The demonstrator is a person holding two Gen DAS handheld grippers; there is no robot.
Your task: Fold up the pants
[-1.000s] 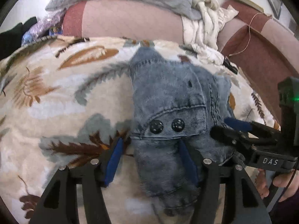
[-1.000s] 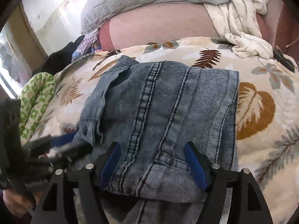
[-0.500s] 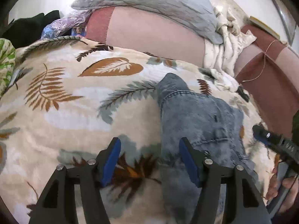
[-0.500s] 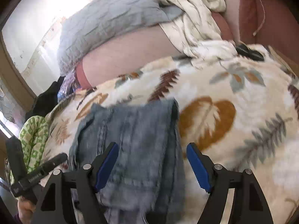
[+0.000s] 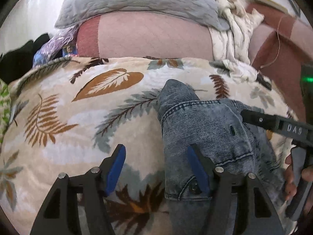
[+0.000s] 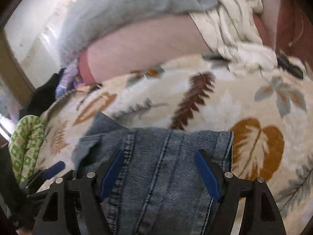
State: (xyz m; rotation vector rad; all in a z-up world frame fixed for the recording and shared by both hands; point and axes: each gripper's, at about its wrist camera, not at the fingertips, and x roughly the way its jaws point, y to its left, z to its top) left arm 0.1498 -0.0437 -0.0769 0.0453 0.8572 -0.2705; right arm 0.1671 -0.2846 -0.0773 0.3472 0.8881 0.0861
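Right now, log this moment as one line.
denim pants: folded on leaf-print blanket | left gripper: opening, empty | right gripper: opening, over denim, no grip

Both tools are showing the same build: matte black angular finger arms with triangular cut-outs, each carrying a blue ribbed pad on its inner face and round silver screw heads near the pad's base. The left gripper (image 5: 156,168) is filling the near edge of its own view, and the right gripper (image 6: 159,173) is doing likewise in its view. At the right of the left wrist view, the other tool's black bar is bearing raised letters "DAS", with a green light glowing above it.
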